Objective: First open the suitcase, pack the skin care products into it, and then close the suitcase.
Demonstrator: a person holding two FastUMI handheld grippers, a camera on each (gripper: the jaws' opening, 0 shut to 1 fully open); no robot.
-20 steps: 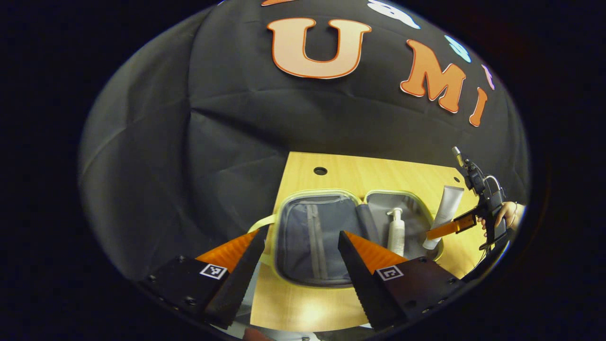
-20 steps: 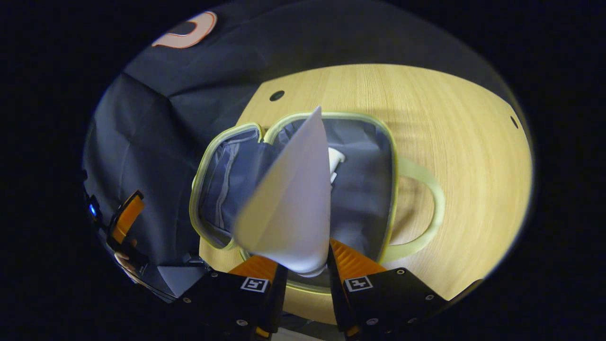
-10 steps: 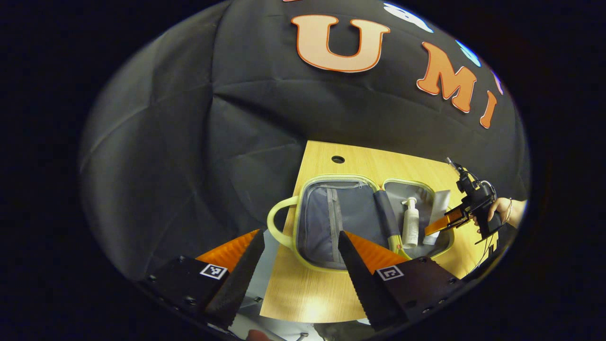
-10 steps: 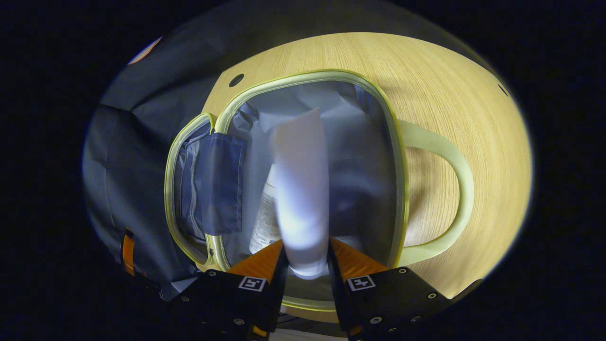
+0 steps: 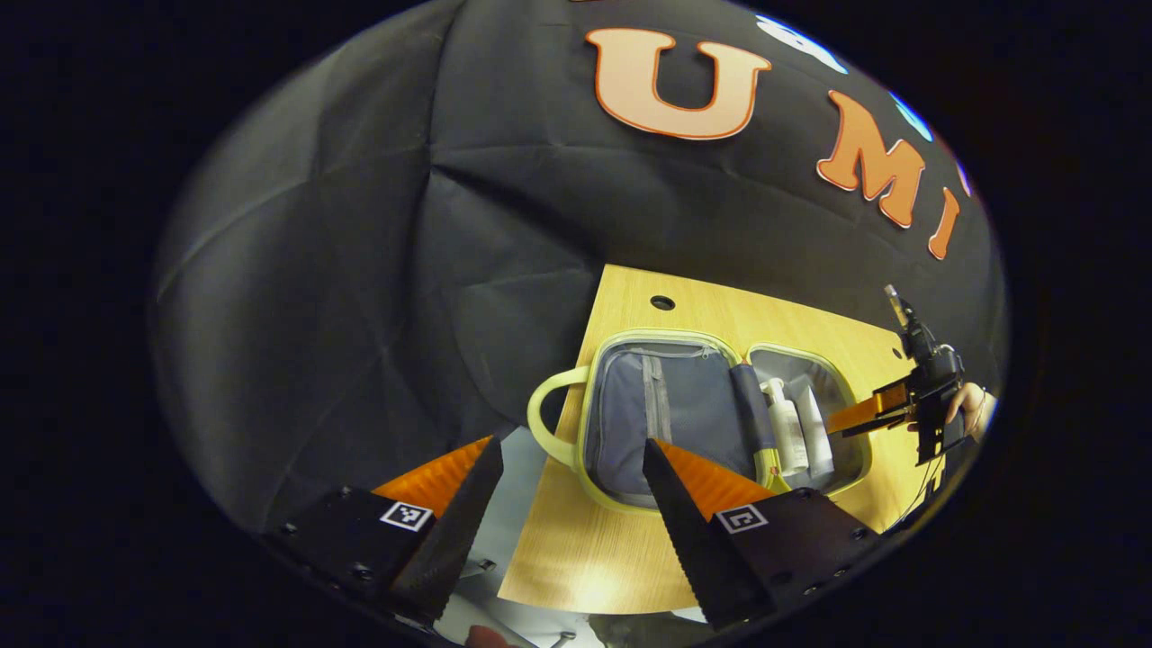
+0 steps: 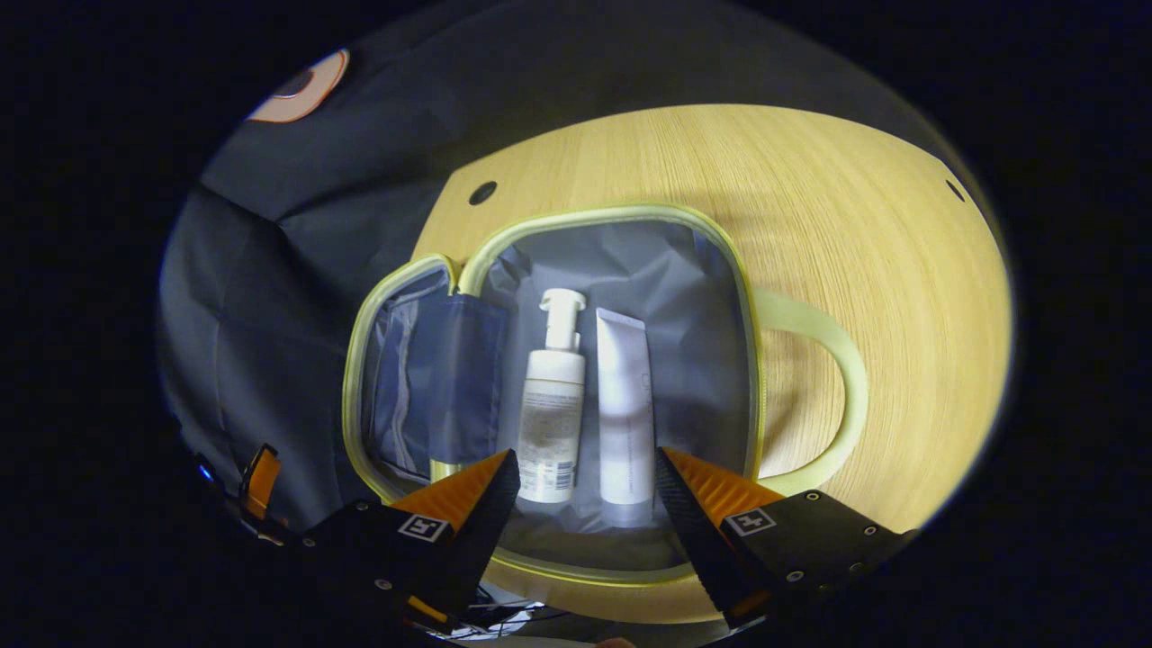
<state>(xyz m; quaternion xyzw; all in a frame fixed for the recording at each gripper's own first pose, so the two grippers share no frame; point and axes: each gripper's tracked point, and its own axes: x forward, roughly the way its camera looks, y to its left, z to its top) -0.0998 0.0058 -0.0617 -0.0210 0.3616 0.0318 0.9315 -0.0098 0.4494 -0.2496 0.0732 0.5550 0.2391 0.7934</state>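
The small pale-green suitcase [image 6: 745, 297] lies open flat on the wooden table [image 6: 864, 234], grey lining up. In its right half rest a white pump bottle [image 6: 551, 405] and a white tube [image 6: 624, 418], side by side. My right gripper [image 6: 585, 463] hovers open just above their near ends, holding nothing. In the left gripper view the suitcase [image 5: 585, 432] shows both halves, with the bottle [image 5: 784, 430] and tube [image 5: 814, 432] inside. My left gripper [image 5: 569, 450] is open and empty, above the table's near left edge. The right gripper [image 5: 868, 416] appears there, held by a hand.
Looped handles stick out from the suitcase on both sides [image 6: 832, 360] [image 5: 542, 423]. The left half has a zipped lining pocket [image 5: 661, 414]. Round holes mark the table's far corners [image 6: 482, 193] [image 5: 662, 302]. The black cloth wall [image 5: 450, 225] hangs close behind the table.
My right gripper let go of the white tube, which now lies beside the pump bottle in the suitcase. The gripper opened and drew back. My left gripper's view drifted left and away.
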